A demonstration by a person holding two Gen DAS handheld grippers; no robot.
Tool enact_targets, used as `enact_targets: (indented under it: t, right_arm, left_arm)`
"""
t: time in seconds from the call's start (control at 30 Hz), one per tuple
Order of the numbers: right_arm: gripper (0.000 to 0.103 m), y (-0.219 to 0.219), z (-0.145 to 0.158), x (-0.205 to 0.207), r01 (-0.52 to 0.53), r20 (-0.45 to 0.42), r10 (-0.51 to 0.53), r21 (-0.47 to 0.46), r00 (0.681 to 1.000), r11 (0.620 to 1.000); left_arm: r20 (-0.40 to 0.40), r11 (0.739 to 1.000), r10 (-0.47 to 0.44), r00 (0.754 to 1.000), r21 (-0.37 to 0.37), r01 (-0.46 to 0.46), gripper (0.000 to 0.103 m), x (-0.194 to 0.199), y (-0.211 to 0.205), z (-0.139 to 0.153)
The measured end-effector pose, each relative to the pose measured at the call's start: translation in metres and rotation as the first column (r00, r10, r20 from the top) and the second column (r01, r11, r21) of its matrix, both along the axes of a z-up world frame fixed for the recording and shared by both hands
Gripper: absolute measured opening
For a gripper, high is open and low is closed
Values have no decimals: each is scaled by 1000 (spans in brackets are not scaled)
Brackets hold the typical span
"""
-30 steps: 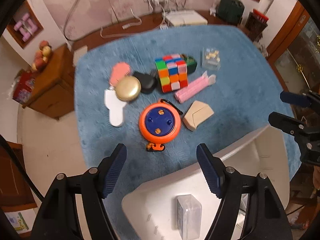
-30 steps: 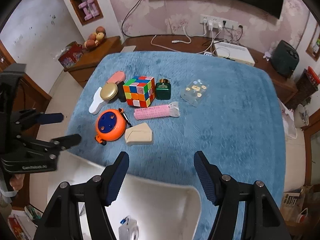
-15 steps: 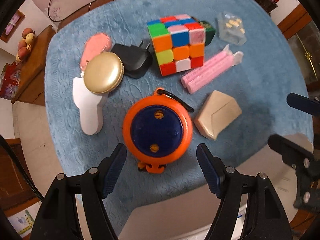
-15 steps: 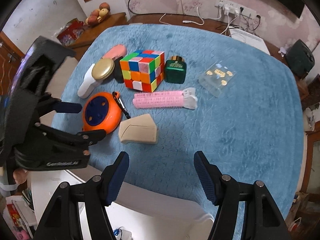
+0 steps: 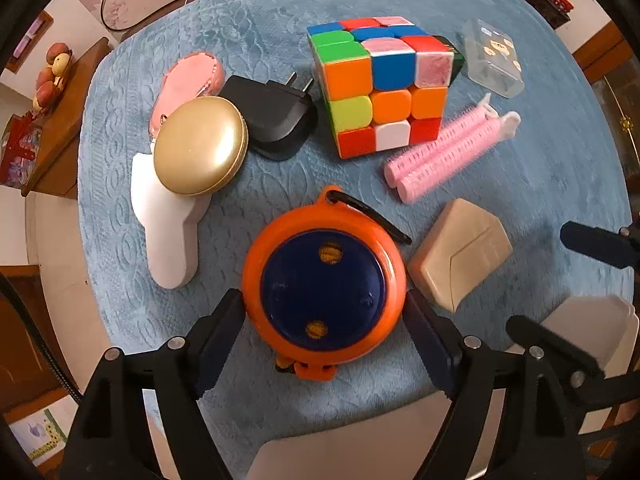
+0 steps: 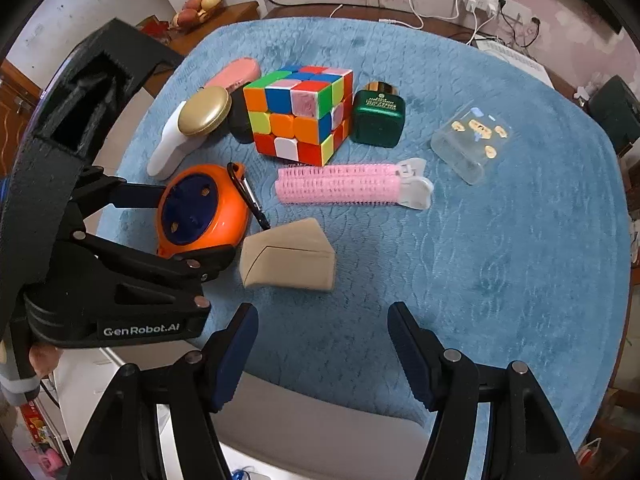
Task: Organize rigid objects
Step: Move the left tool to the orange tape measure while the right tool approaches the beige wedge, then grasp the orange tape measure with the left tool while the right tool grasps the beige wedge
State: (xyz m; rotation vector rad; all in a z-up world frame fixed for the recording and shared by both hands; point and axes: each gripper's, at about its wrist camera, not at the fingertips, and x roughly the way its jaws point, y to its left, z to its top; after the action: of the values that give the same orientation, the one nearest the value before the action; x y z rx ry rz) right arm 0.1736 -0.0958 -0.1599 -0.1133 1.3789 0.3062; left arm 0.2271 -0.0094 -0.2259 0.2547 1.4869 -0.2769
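Note:
An orange round reel with a blue face (image 5: 323, 290) lies on the blue cloth, between the fingers of my left gripper (image 5: 324, 316). The jaws are open and straddle it, close to its sides; contact cannot be told. It also shows in the right wrist view (image 6: 202, 210) with the left gripper (image 6: 188, 224) around it. My right gripper (image 6: 322, 350) is open and empty, over the cloth just short of a beige wedge-shaped box (image 6: 288, 256). A colourful puzzle cube (image 5: 380, 88), pink hair rollers (image 5: 444, 152) and a gold round compact (image 5: 200, 152) lie further back.
A black plug adapter (image 5: 272, 116), a white handle-shaped device (image 5: 168, 232), a pink oval case (image 5: 188, 80), a green box (image 6: 378, 120) and a clear plastic box (image 6: 470, 140) lie on the blue table cloth (image 6: 500, 260). A white bin (image 6: 320, 440) stands at the near table edge.
My left gripper has moved forward and down from above the white bin until its open fingers flank the orange reel. My right gripper has also come closer to the table.

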Motion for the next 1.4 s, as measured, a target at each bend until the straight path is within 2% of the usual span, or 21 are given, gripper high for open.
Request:
enact_targets:
  t: [0.4, 0.57, 0.7, 0.97, 1.13, 1.33, 1.4]
  right_arm:
    - [68, 6, -11, -2, -25, -42, 24, -10, 999, 1000]
    - [68, 15, -12, 2, -31, -46, 30, -14, 998, 999]
    - [70, 24, -16, 7, -42, -58, 41, -20, 997, 999]
    - [70, 49, -31, 17, -46, -85, 40, -69, 996, 997]
    - [70, 56, -44, 24, -27, -147, 15, -79, 989, 997]
    - [70, 70, -43, 33, -6, -156, -9, -94, 988, 996]
    - [70, 71, -45, 39, 11, -166, -26, -92, 986, 996]
  left_arm:
    - [-25, 1000, 24, 999, -13, -24, 83, 4, -4, -17]
    - [-8, 999, 34, 999, 1, -34, 83, 4, 10, -14]
    - [4, 999, 48, 999, -18, -47, 83, 4, 28, -11]
    - [30, 993, 94, 995, -81, -91, 83, -6, 70, 11]
    - [44, 989, 111, 993, -107, -106, 83, -5, 83, 22]
    - [56, 983, 119, 991, -144, -110, 83, -5, 85, 40]
    - [62, 983, 119, 991, -150, -109, 83, -18, 89, 48]
